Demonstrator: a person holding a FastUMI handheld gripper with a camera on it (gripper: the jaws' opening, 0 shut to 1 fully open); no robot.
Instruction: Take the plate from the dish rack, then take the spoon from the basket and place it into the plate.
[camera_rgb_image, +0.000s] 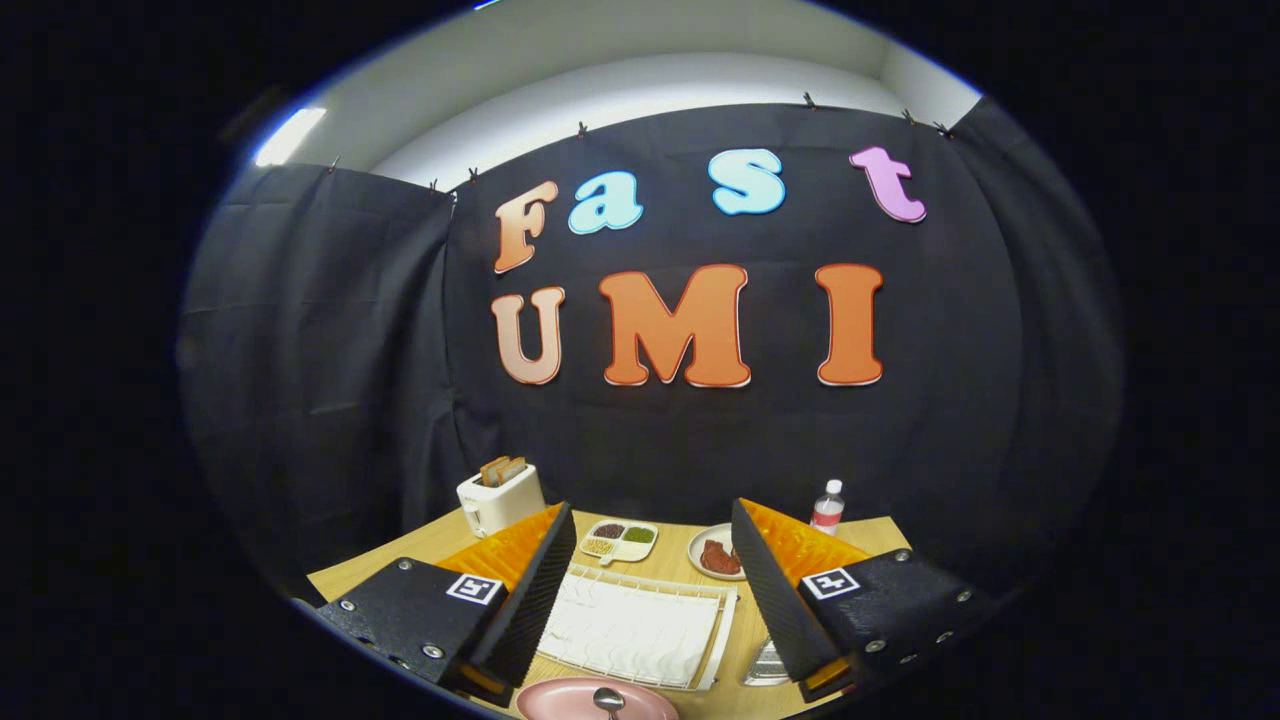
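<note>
Hand-held gripper (652, 560) was spread wide and empty above the wooden counter (430, 555); spoon (608, 700) lay in pink plate (570, 700) just before white dish rack (640, 630), black cloth wall behind.

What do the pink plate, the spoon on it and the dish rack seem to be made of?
Pink plate: probably plastic or glazed ceramic, smooth, even colour. Spoon: apparently metal, with a shiny grey bowl. Dish rack between the open gripper fingers: seemingly white coated wire or plastic, thin parallel bars.
</note>
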